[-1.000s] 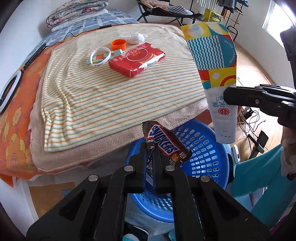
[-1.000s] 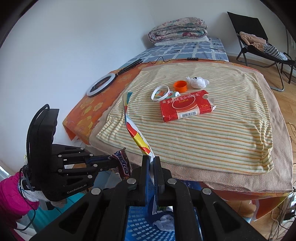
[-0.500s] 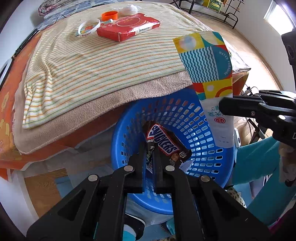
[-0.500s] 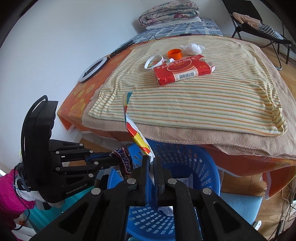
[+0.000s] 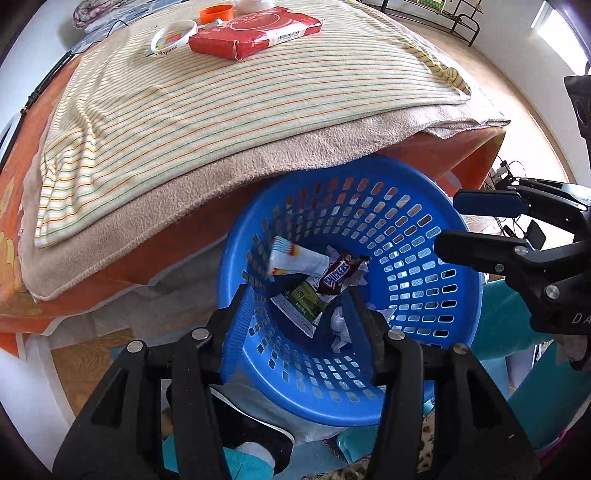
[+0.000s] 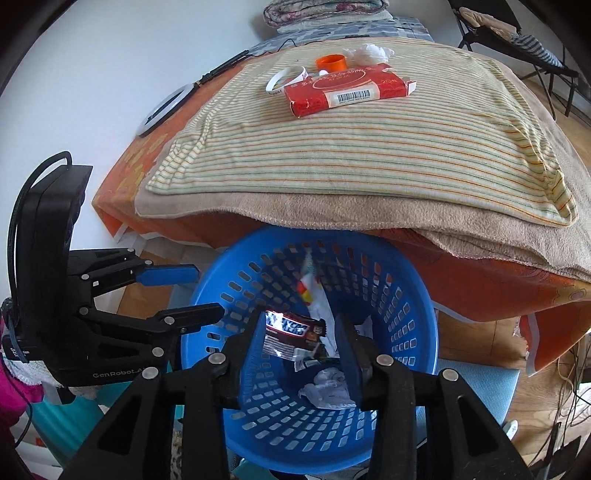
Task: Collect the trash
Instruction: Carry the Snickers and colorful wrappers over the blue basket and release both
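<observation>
Both wrappers now lie in the blue perforated plastic basket (image 5: 369, 402); left gripper (image 5: 299, 295) and right gripper (image 6: 295, 328) opening, empty. Next: remaining bed litter.

bed (image 6: 461, 291) draped in an orange cover, a tan blanket (image 6: 332, 216) over that, a striped sheet (image 6: 351, 147) on top. landmark: red tissue pack (image 6: 347, 90) lying flat on the sheet toward the far end. white wristband (image 6: 286, 79) just left of the pack. orange cap (image 6: 331, 61) just behind the pack. crumpled white tissue (image 6: 369, 52) behind the pack, right of the cap. white ring light (image 6: 166, 109) on the orange cover, well left of the pack. folded quilts (image 6: 325, 11) far behind the pack. blue basket (image 6: 413, 306) on the floor (image 6: 480, 339) below the near edge, well in front of the pack.
</observation>
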`<act>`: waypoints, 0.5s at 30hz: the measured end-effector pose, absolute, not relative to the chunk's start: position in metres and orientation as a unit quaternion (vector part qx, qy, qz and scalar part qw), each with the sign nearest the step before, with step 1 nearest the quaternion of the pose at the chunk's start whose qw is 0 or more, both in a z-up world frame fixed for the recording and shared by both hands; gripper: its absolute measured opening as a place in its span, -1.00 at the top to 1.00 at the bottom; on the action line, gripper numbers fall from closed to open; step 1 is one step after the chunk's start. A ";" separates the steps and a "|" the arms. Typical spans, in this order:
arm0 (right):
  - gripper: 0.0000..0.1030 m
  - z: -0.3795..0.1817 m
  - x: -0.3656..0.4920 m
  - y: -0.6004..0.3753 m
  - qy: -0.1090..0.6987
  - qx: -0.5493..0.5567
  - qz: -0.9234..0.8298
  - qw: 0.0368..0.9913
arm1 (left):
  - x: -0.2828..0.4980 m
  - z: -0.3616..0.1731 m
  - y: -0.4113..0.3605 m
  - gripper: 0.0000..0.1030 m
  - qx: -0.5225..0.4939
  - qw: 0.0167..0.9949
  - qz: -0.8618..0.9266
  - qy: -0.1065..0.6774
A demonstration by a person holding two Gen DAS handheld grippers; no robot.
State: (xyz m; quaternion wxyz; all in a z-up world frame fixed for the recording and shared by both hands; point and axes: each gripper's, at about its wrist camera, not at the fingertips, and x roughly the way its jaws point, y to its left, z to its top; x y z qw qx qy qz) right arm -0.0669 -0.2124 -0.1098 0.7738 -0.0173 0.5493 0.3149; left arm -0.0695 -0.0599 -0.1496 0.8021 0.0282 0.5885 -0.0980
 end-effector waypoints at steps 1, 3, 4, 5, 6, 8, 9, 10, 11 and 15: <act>-0.05 -0.110 -0.066 -0.213 0.549 -0.020 0.311 0.776 | -0.069 -0.150 -0.060 0.01 0.028 0.801 -0.097 0.589; -0.22 -0.109 -0.066 -0.214 0.547 -0.021 0.306 0.779 | -0.068 -0.150 -0.059 0.01 0.026 0.801 -0.096 0.590; -0.24 -0.108 -0.066 -0.214 0.546 -0.023 0.303 0.781 | -0.068 -0.150 -0.058 0.01 0.026 0.801 -0.095 0.591; -0.30 -0.107 -0.065 -0.214 0.544 -0.026 0.300 0.783 | -0.068 -0.150 -0.057 0.01 0.025 0.801 -0.095 0.591; -0.37 -0.106 -0.065 -0.214 0.542 -0.030 0.297 0.785 | -0.067 -0.150 -0.056 0.01 0.024 0.801 -0.094 0.590; -0.47 -0.103 -0.065 -0.213 0.538 -0.036 0.294 0.789 | -0.068 -0.148 -0.053 0.01 0.023 0.802 -0.092 0.590; -0.51 -0.102 -0.065 -0.214 0.536 -0.037 0.293 0.791 | -0.068 -0.148 -0.052 0.01 0.021 0.802 -0.090 0.590; -0.53 -0.101 -0.065 -0.214 0.534 -0.039 0.292 0.792 | -0.068 -0.148 -0.052 0.01 0.019 0.802 -0.089 0.590; -0.58 -0.100 -0.064 -0.214 0.533 -0.042 0.290 0.794 | -0.067 -0.147 -0.050 0.00 0.017 0.802 -0.087 0.591; -0.65 -0.095 -0.062 -0.213 0.528 -0.053 0.281 0.799 | -0.063 -0.143 -0.044 0.00 0.009 0.804 -0.083 0.588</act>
